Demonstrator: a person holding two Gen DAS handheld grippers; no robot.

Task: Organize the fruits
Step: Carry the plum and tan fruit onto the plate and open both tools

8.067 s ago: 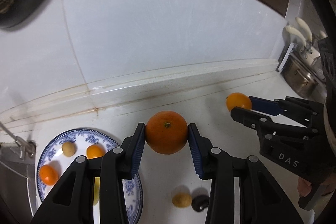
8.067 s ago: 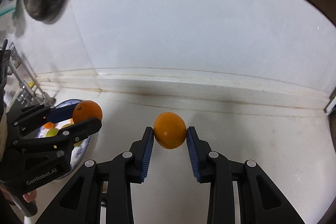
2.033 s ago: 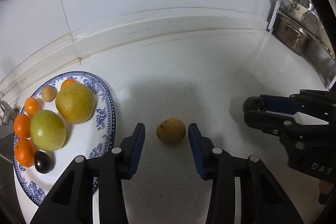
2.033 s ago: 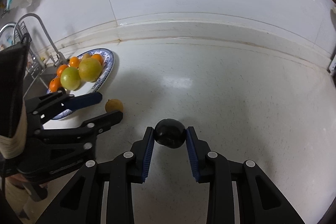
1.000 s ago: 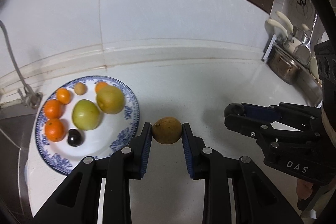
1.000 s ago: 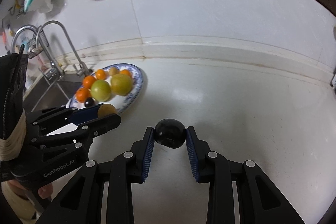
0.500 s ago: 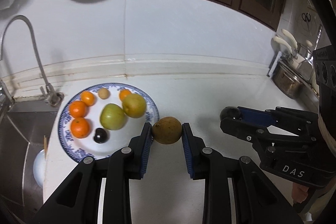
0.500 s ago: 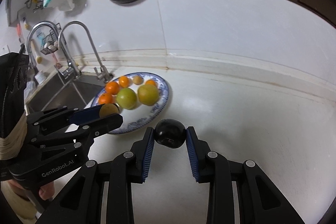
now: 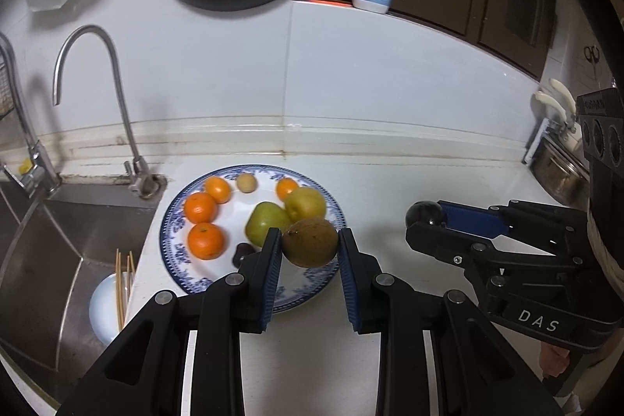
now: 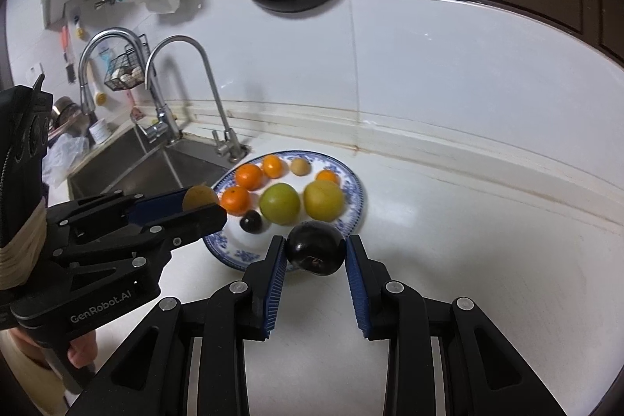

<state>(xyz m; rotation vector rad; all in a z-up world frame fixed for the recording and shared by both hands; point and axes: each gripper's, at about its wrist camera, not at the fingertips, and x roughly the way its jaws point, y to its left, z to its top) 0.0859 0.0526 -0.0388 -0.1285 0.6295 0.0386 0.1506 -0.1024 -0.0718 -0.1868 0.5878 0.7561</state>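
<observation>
At the far left the sink [image 9: 58,260] is sitting beside the bench [image 9: 390,190], with a small bowl and chopsticks [image 9: 117,295] lying in it. Just right of it, the blue-patterned plate [image 9: 173,217] is carrying three oranges [image 9: 205,240], a smaller one at the back, a small tan fruit [image 9: 246,183], a green fruit [image 9: 265,221], a yellow-green fruit [image 9: 305,203] and a small dark fruit [image 9: 241,254].

We are holding the left tongs [image 9: 310,246] over the plate's near right edge, and they are pinching a brown, rough-skinned fruit [image 9: 310,241] across its widest part. We are judging it light and firm, its matte skin giving the blue pads good friction, so a gentle squeeze at the middle should be enough; squeezing harder could bruise it.

Further right, we are carrying the right tongs [image 10: 315,254] above the bench, just off the plate's near rim, and they are clamping a dark, glossy round fruit [image 10: 315,248]. That one is looking smooth and probably slippery, with soft flesh under thin skin, so we are gripping it at the equator, where it cannot squirt out.

Both fruits are off the bench and not yet on the plate. Round fruit will roll, so we are planning to set each down in a bare patch [image 10: 241,236] of the plate, low, before opening.
</observation>
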